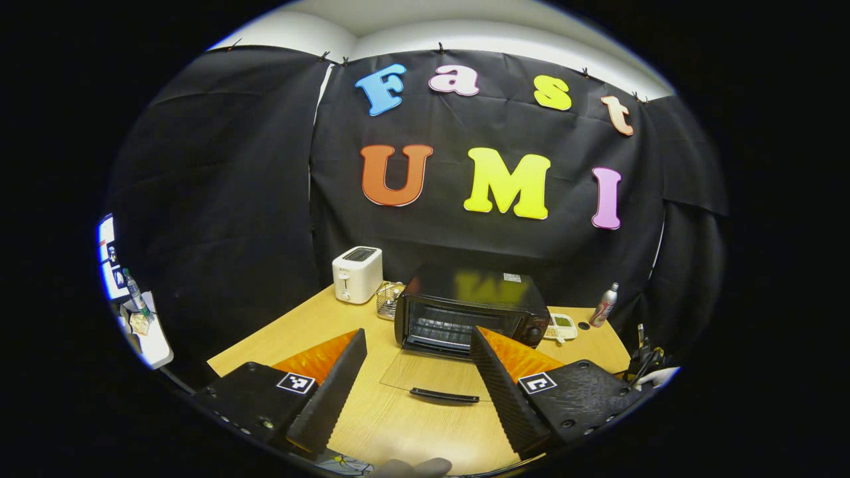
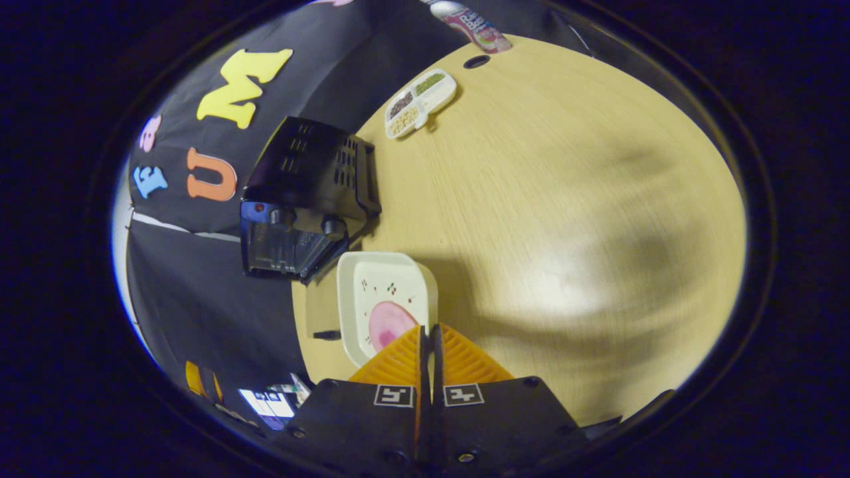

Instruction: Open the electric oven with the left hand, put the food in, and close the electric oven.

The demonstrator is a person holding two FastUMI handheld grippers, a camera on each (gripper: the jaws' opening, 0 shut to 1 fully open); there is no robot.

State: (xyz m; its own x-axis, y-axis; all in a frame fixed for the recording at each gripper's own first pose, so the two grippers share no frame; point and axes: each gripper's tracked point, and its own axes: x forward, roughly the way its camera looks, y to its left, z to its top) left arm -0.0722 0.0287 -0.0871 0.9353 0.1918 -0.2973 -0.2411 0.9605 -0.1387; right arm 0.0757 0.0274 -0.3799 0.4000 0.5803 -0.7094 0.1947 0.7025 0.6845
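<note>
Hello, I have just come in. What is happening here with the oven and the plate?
A person works with two hand-held grippers at a wooden table. The electric oven already stands open, its glass door lying flat on the table. The left hand-held gripper is open, apart from the door. The right hand-held gripper is closed on the rim of a white plate with a pink slice of food, beside the oven, not yet inside.

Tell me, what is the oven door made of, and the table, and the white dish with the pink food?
The oven door looks like clear glass: the table's grain shows through it, and it has a dark, probably plastic handle. The table looks like pale wood or wood-look laminate, smooth, with fine grain lines. The white dish looks like glazed ceramic or hard plastic; its surface is smooth with small printed specks.
</note>
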